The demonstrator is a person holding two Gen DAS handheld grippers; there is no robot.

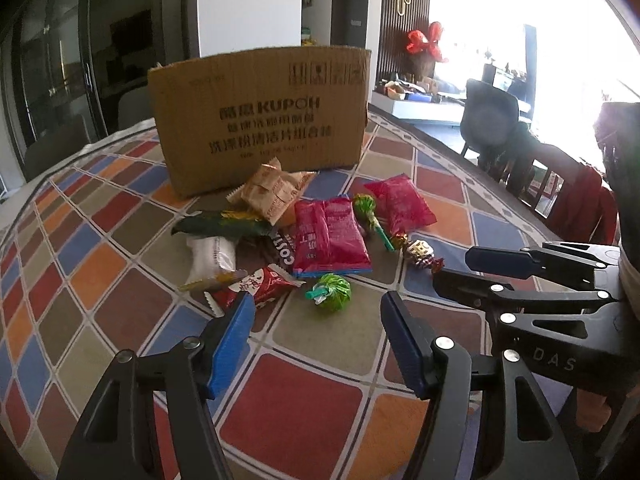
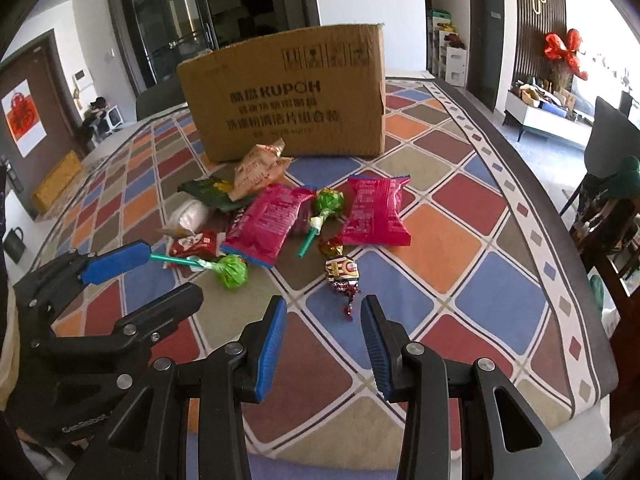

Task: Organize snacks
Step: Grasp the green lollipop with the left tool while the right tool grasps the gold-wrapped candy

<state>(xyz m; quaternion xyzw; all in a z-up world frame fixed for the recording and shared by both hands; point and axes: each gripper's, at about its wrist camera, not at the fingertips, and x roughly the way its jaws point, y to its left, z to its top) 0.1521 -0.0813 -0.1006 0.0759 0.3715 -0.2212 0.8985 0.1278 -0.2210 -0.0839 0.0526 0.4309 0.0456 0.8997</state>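
A heap of snacks lies on the chequered tablecloth in front of a brown cardboard box (image 1: 260, 120) (image 2: 288, 96). It holds two pink packets (image 1: 330, 236) (image 1: 400, 204), tan packets (image 1: 272, 192), a green packet (image 1: 224, 224), a white one (image 1: 212, 256) and a red sweet pack (image 1: 260, 284). My left gripper (image 1: 317, 304) (image 2: 172, 272) hangs open just short of a green lollipop (image 1: 332, 296) (image 2: 232, 270). My right gripper (image 2: 323, 302) (image 1: 452, 270) is open too, with a gold and red wrapped candy (image 2: 342, 274) (image 1: 418, 252) just beyond its tips. Neither holds anything.
A second green lollipop (image 2: 330, 202) lies between the pink packets. The table's dark rim (image 2: 560, 184) curves along the right side. Beyond it stand a grey chair (image 1: 488, 116) and a wooden chair draped with red cloth (image 1: 580, 200). Bare tablecloth (image 2: 460, 240) stretches right of the heap.
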